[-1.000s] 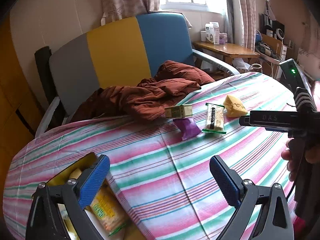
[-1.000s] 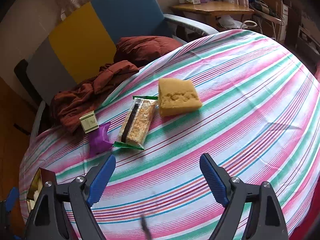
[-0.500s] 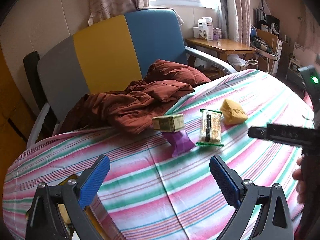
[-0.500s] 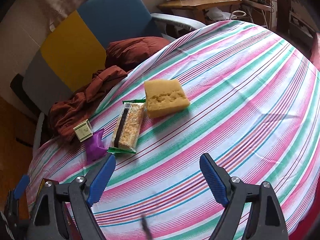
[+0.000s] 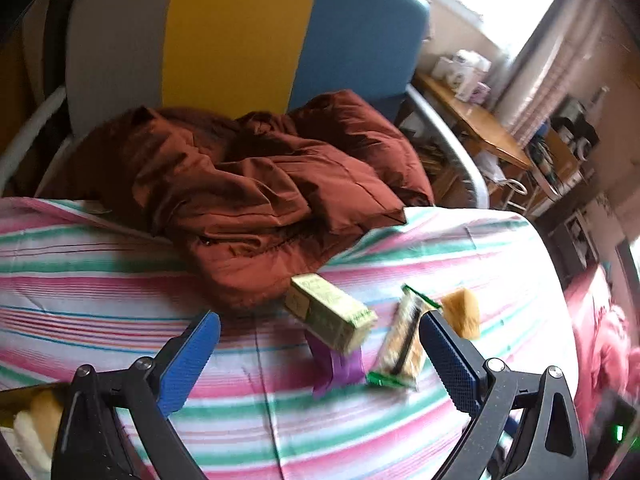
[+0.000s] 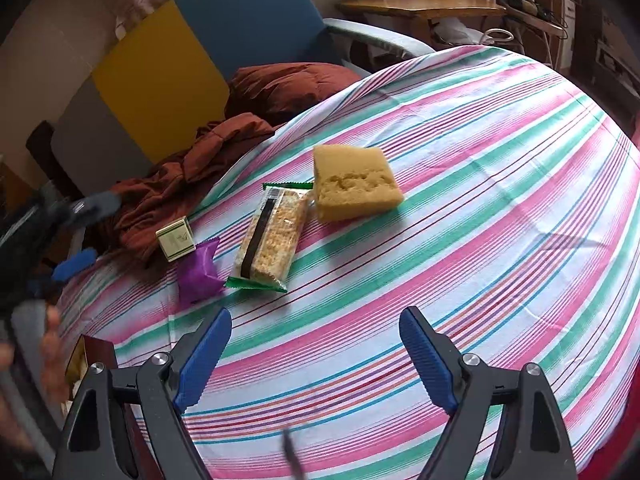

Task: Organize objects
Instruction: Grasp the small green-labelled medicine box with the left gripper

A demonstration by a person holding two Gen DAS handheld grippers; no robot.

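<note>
On the striped tablecloth (image 6: 480, 208) lie a small green box (image 5: 330, 316) (image 6: 176, 238), a purple packet (image 5: 340, 366) (image 6: 198, 274), a cracker pack with green ends (image 5: 402, 350) (image 6: 270, 234) and a yellow sponge (image 5: 462, 312) (image 6: 354, 184). My left gripper (image 5: 320, 360) is open and empty, close in front of the box and purple packet. My right gripper (image 6: 316, 354) is open and empty, above bare cloth short of the cracker pack. The left gripper shows blurred at the left edge of the right wrist view (image 6: 72, 260).
A rust-brown jacket (image 5: 256, 196) lies over the table's far edge and onto a grey, yellow and blue chair (image 5: 240, 36). An open box with snacks (image 6: 86, 358) sits at the near left table edge. A wooden desk (image 6: 420, 2) stands behind.
My left gripper has moved forward and tilted, closing on the green box and purple packet; the snack box has slid out of its view. My right gripper has barely shifted.
</note>
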